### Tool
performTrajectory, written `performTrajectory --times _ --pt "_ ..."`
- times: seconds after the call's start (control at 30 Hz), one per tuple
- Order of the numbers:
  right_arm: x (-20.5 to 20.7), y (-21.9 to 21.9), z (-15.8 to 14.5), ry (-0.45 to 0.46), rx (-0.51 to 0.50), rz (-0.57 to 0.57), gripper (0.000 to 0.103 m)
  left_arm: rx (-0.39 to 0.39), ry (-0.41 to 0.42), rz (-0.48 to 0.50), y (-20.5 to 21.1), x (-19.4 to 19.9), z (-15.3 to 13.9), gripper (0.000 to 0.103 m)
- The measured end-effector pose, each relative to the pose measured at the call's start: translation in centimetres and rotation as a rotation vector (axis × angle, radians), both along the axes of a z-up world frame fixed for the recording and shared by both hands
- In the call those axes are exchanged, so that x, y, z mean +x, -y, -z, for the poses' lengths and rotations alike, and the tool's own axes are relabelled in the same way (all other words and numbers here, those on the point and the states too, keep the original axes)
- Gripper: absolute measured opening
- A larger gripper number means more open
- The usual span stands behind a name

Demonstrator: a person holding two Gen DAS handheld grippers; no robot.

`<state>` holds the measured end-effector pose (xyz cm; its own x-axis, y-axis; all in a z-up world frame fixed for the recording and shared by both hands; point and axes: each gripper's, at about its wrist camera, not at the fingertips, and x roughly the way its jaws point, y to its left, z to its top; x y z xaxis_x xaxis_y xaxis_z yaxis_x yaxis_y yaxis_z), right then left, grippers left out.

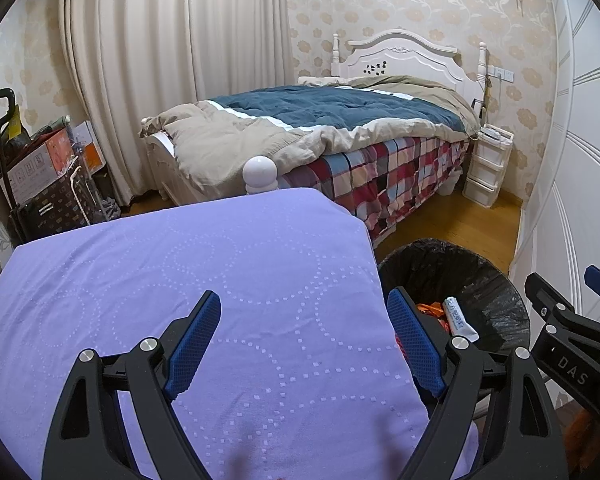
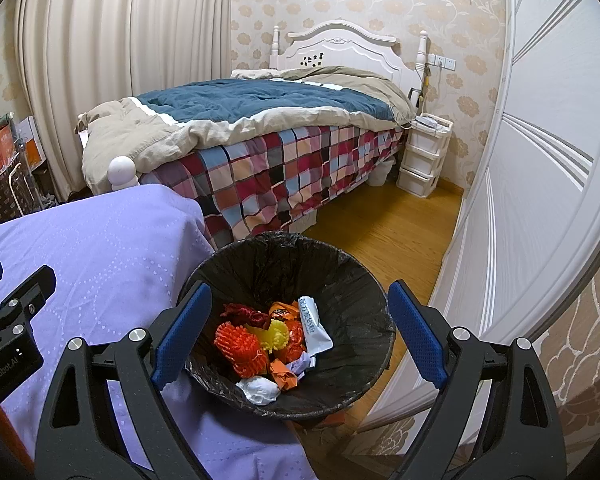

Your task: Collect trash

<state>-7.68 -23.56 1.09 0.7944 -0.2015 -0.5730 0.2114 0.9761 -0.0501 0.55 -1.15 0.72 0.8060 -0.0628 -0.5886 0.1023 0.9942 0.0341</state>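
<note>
Both the left gripper (image 1: 304,344) and right gripper (image 2: 300,336) gape empty. The lined trash bin (image 2: 340,264) seems tilted against the purple-covered worktop (image 1: 180,280); a nudge could spill wrappers.

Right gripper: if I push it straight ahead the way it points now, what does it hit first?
Likely the trash pile inside the black-lined bin; the open right gripper points into its mouth. Depth is uncertain.
</note>
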Motion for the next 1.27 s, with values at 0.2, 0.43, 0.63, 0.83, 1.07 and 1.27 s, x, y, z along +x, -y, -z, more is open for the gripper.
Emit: performTrajectory --times 0.2,0.43,0.63,0.83,1.07,1.27 --pt "0.0 0.0 0.0 0.0 -0.002 -0.001 0.088 -0.001 -0.002 0.0 0.0 0.0 0.0 0.083" --pt "0.0 0.0 0.1 0.0 -0.001 0.0 0.088 -0.004 -0.002 -0.003 0.0 0.1 0.0 0.083" --pt "0.0 0.0 0.1 0.0 -0.001 -0.002 0.088 0.003 -0.001 -0.001 0.1 0.0 0.2 0.083" --pt "0.1 0.0 0.1 -0.001 -0.001 -0.001 0.088 0.011 0.015 0.0 0.3 -0.3 0.3 0.083" --pt "0.1 -0.1 0.1 -0.001 -0.001 -0.004 0.088 0.014 0.009 -0.013 -0.1 0.1 0.2 0.083" --pt "0.2 -1.3 0.5 -0.011 -0.001 -0.036 0.088 0.009 -0.036 -0.05 -2.2 1.0 0.8 0.083"
